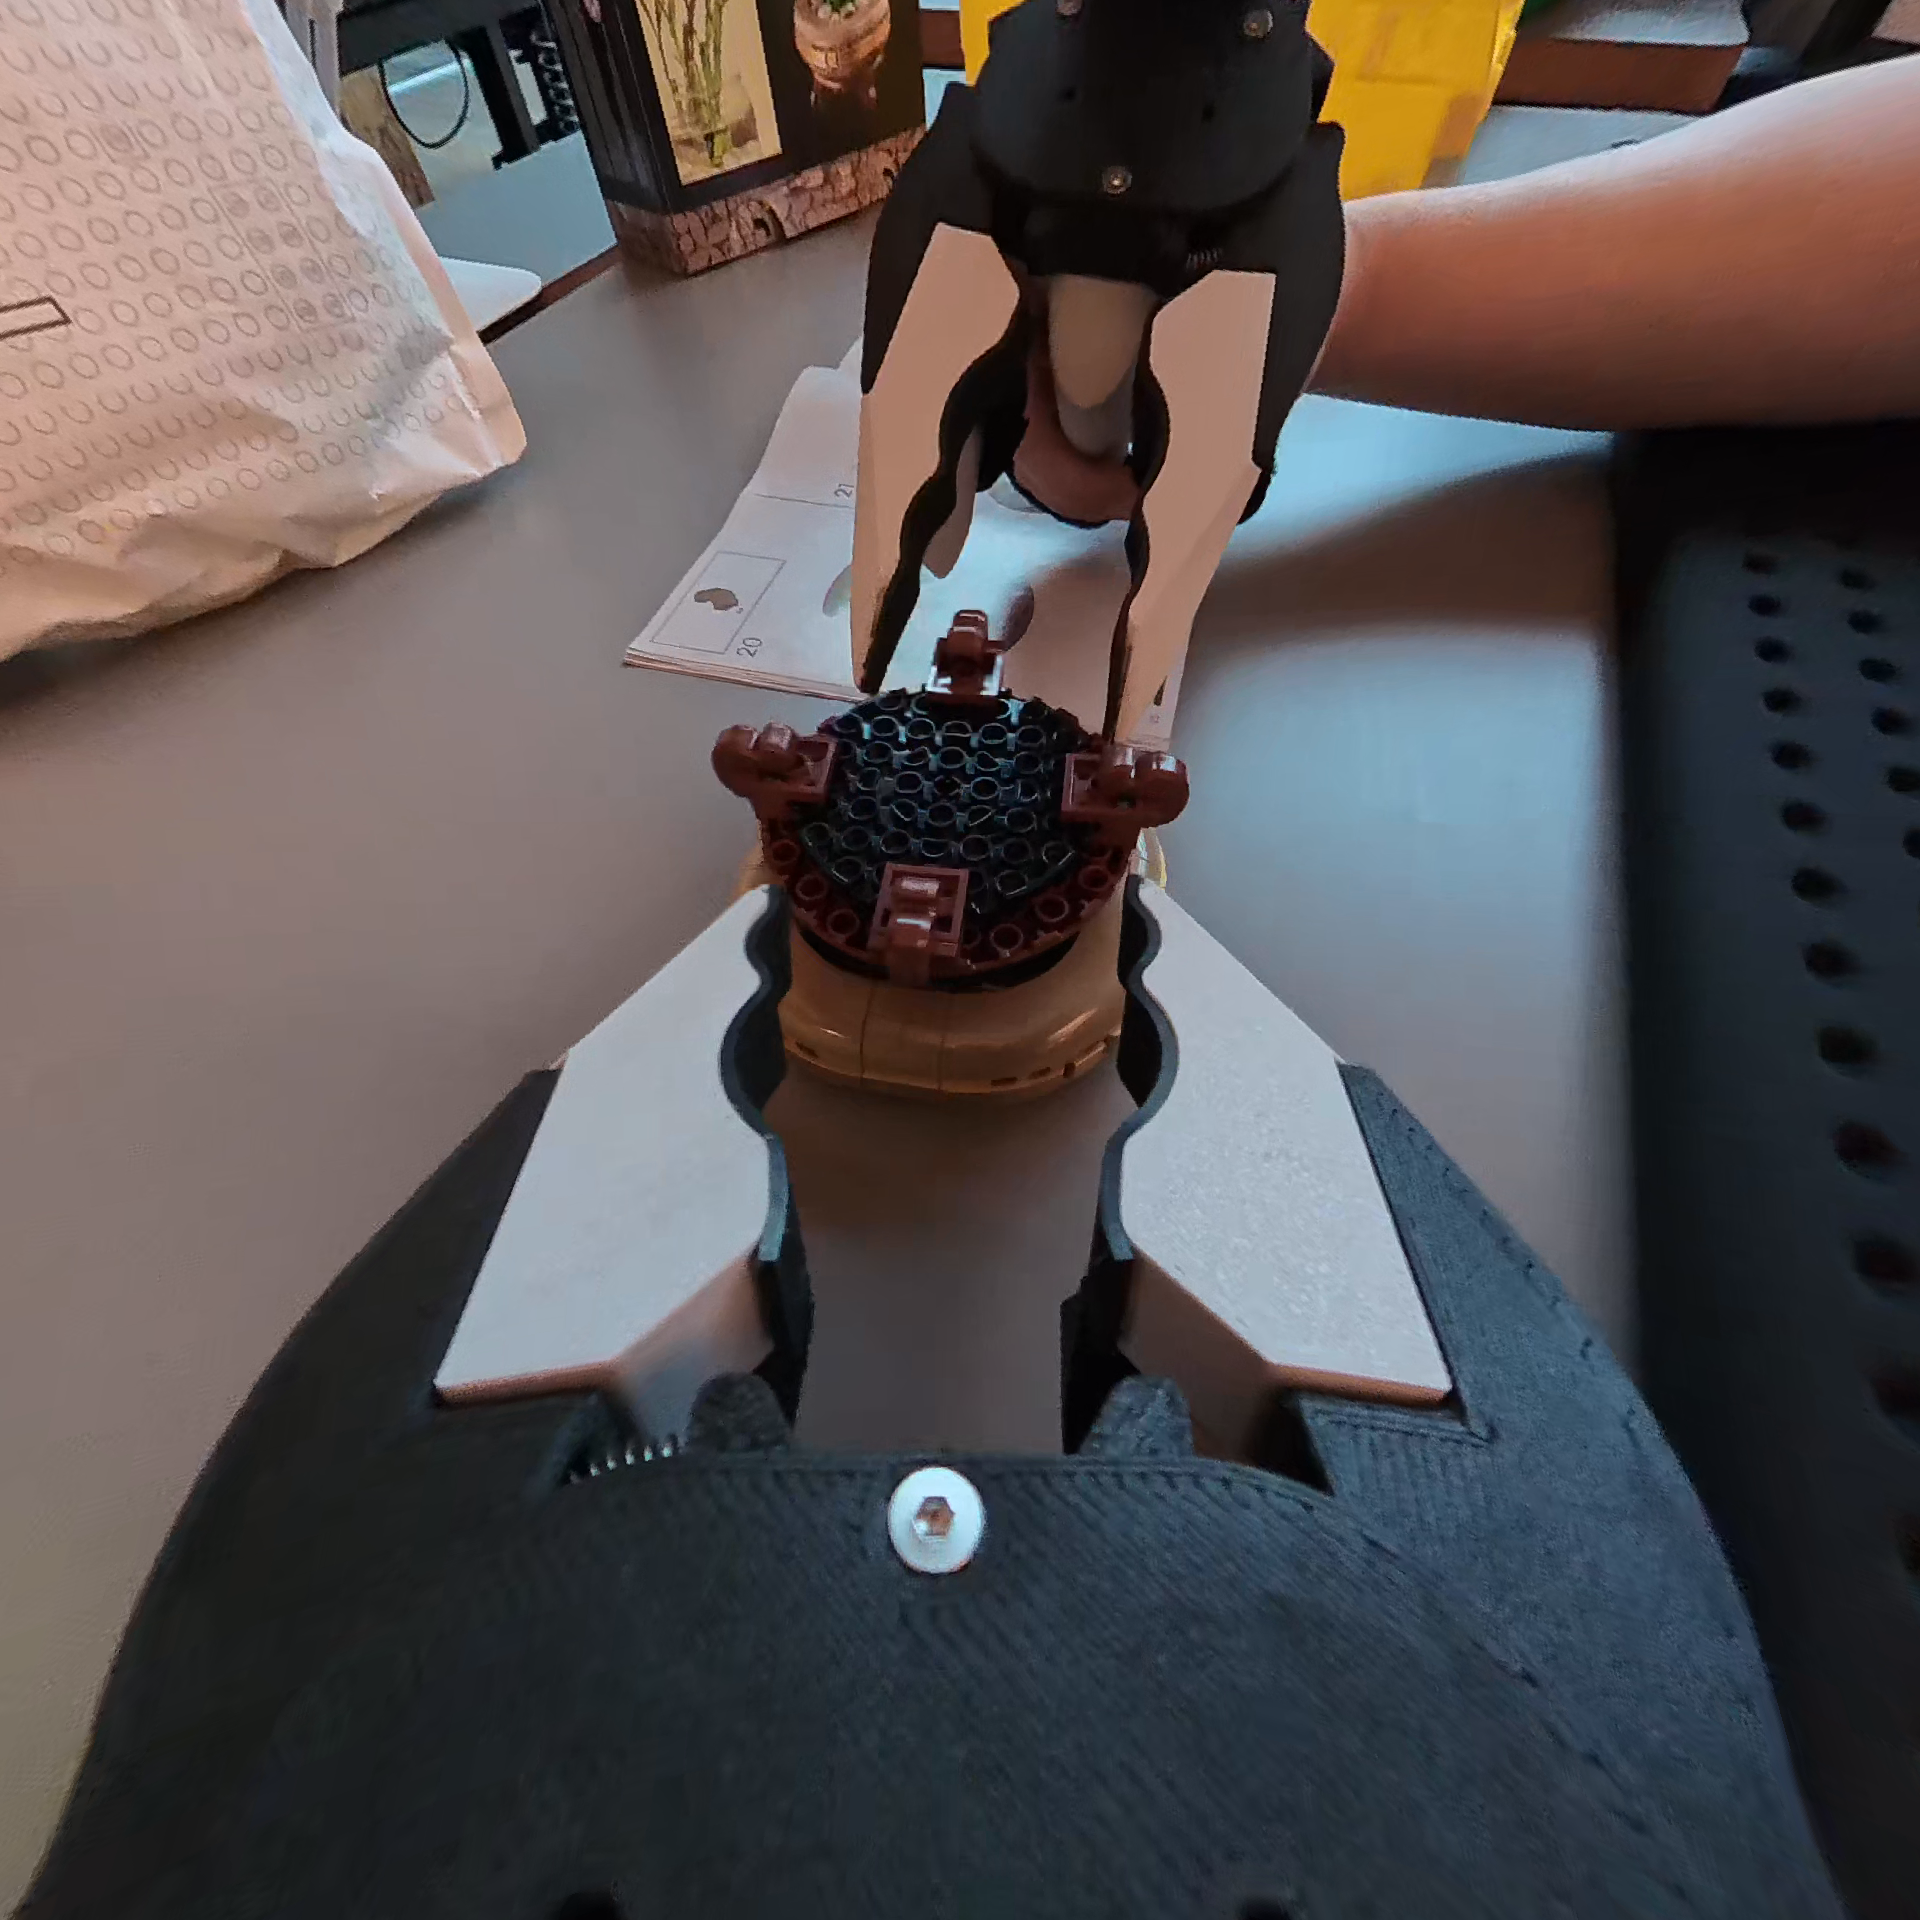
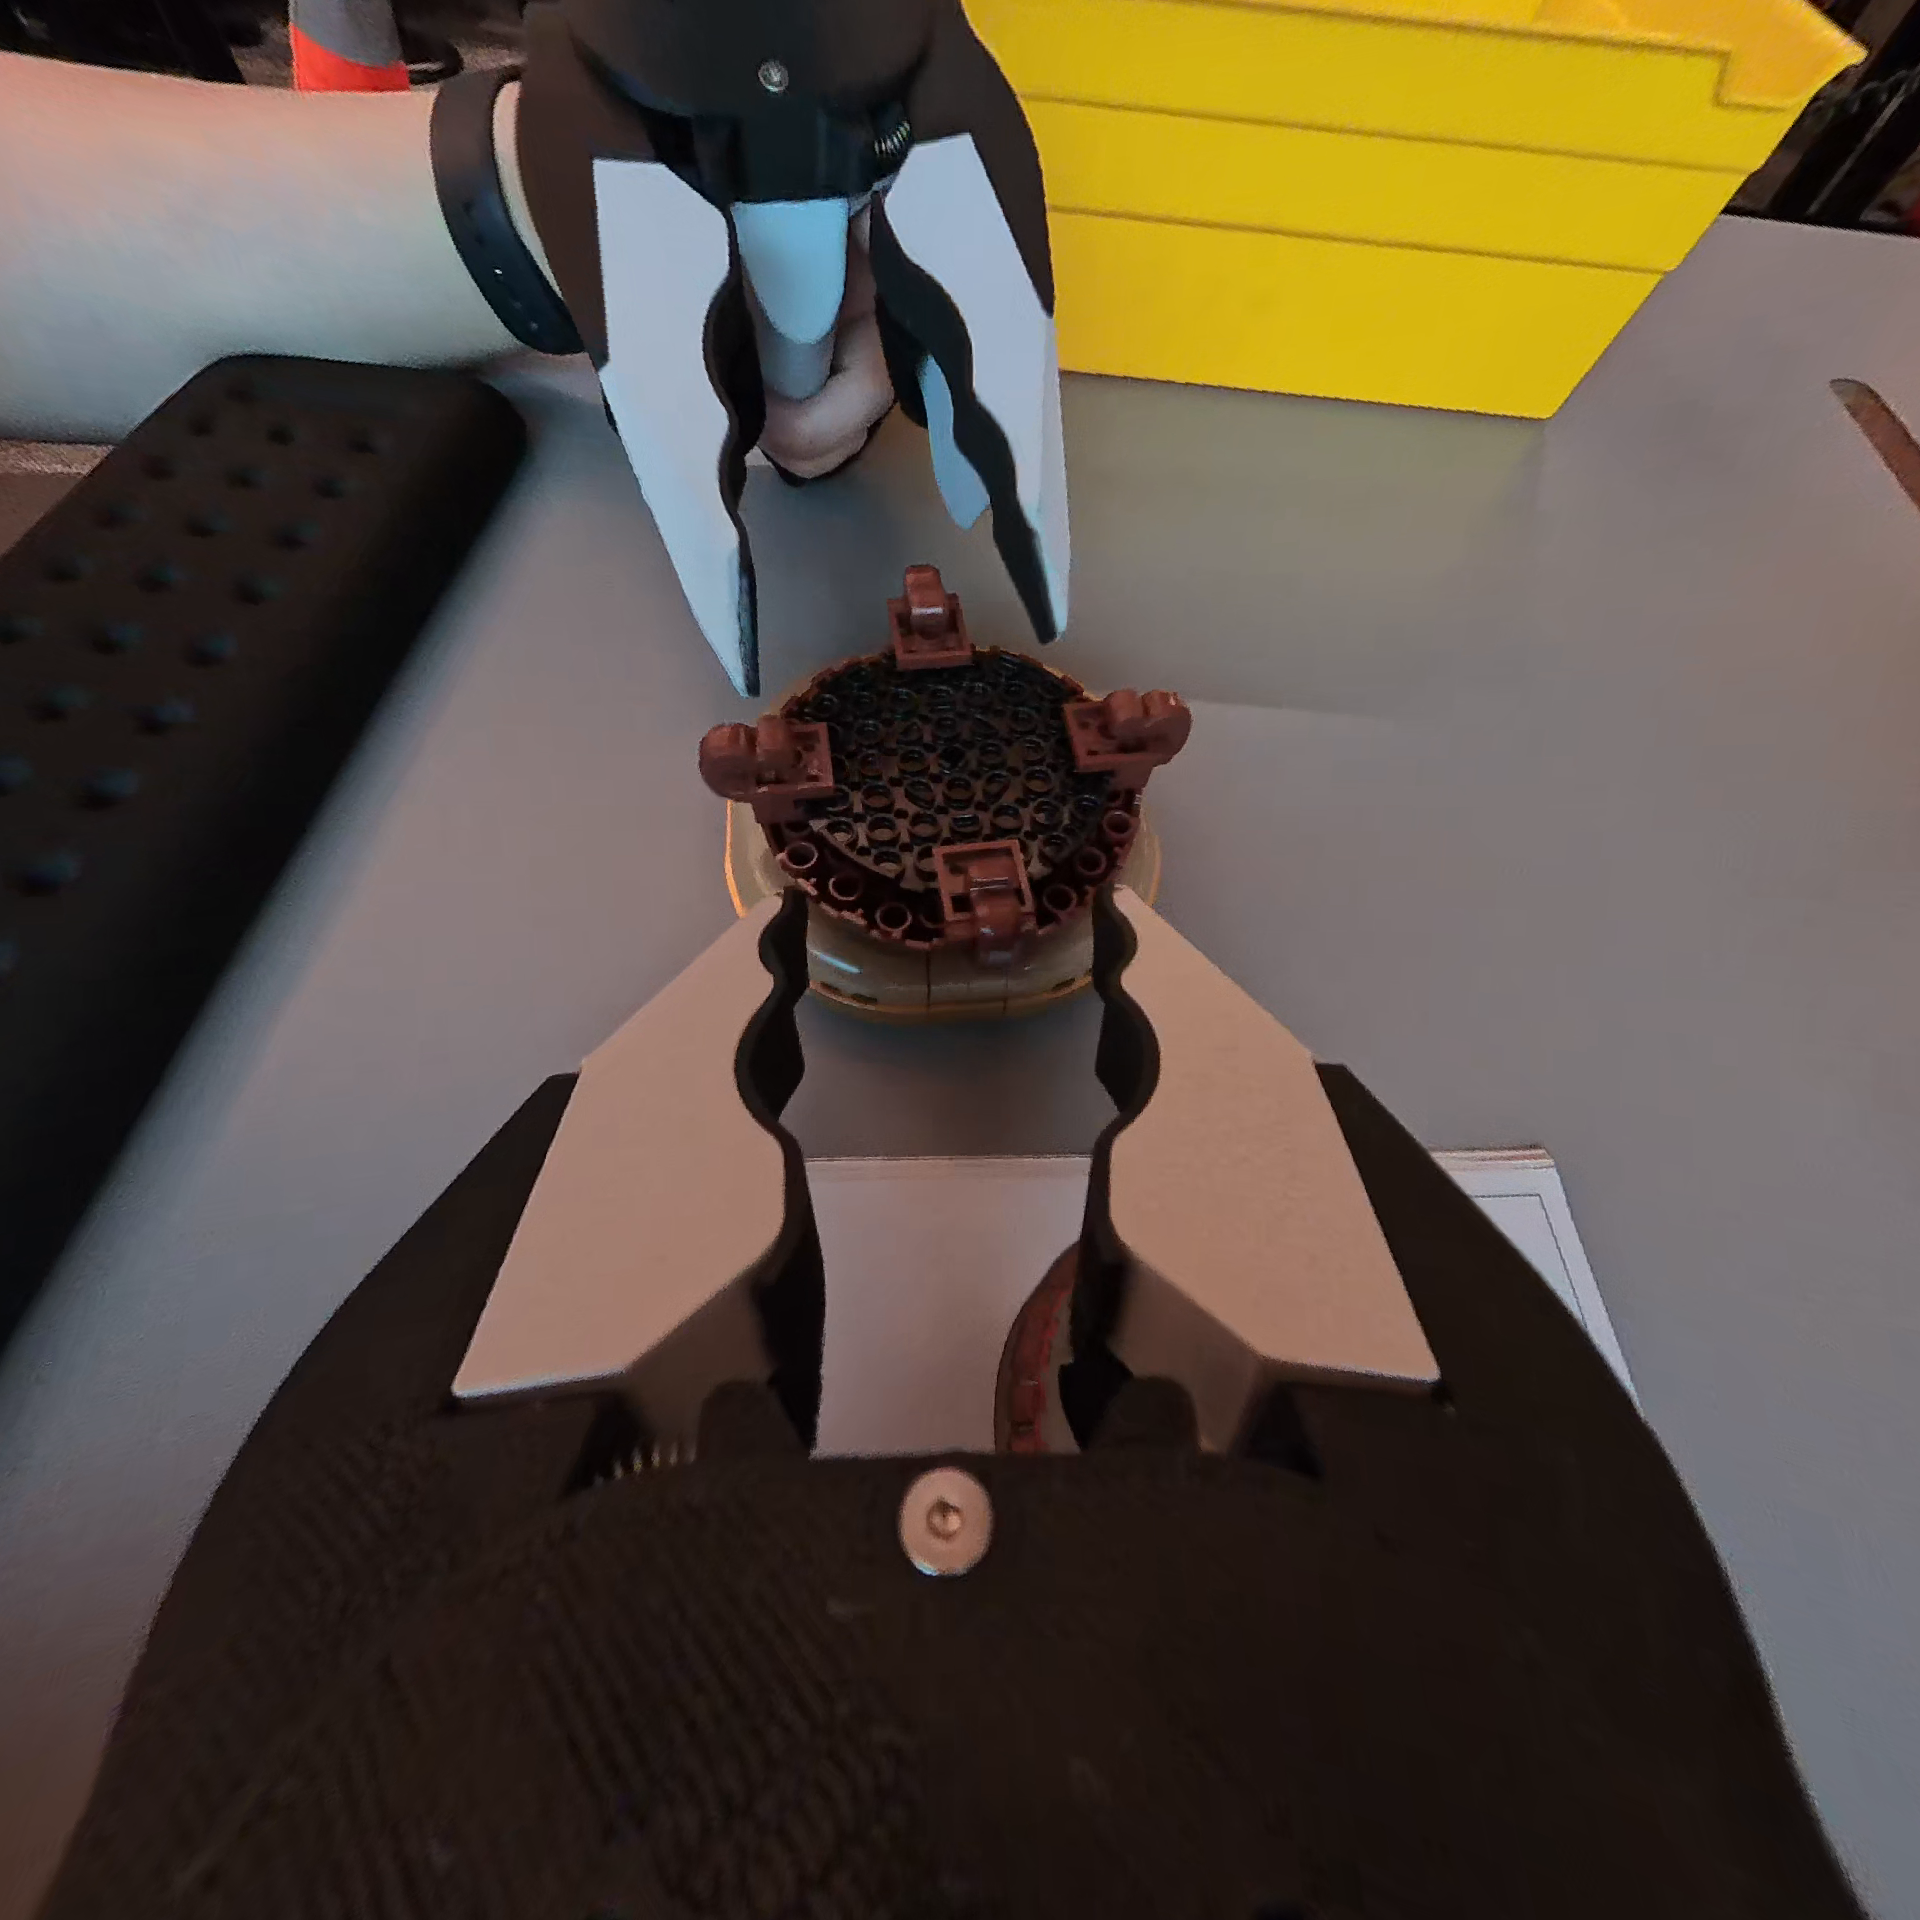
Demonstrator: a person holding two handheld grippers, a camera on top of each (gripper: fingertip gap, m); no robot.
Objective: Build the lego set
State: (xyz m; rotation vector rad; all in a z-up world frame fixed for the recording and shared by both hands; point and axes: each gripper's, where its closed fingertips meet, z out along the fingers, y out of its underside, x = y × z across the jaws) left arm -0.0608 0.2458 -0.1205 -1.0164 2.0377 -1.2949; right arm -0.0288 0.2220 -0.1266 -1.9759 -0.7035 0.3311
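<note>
The lego model (image 1: 945,800) stands on the grey table (image 1: 416,883). It is a round tan body with a black studded disc, a red-brown ring and several brown clip pieces on top. It also shows in the right wrist view (image 2: 935,769). My left gripper (image 1: 951,914) is open, with its fingertips either side of the tan body's near edge. My right gripper (image 2: 948,914) is open and flanks the opposite edge the same way. Each gripper shows across the model in the other's view, the right one (image 1: 997,701) and the left one (image 2: 899,665). I cannot tell whether any fingertip touches the model.
An open instruction booklet (image 1: 748,582) lies behind the model and under my right gripper (image 2: 1507,1216). A white paper bag (image 1: 208,312) is at the left, a black perforated pad (image 1: 1787,935) at the right. A lego box (image 1: 748,125) and a yellow bin (image 2: 1351,208) stand at the back. My hands' fingertips stand some 5 cm from each other.
</note>
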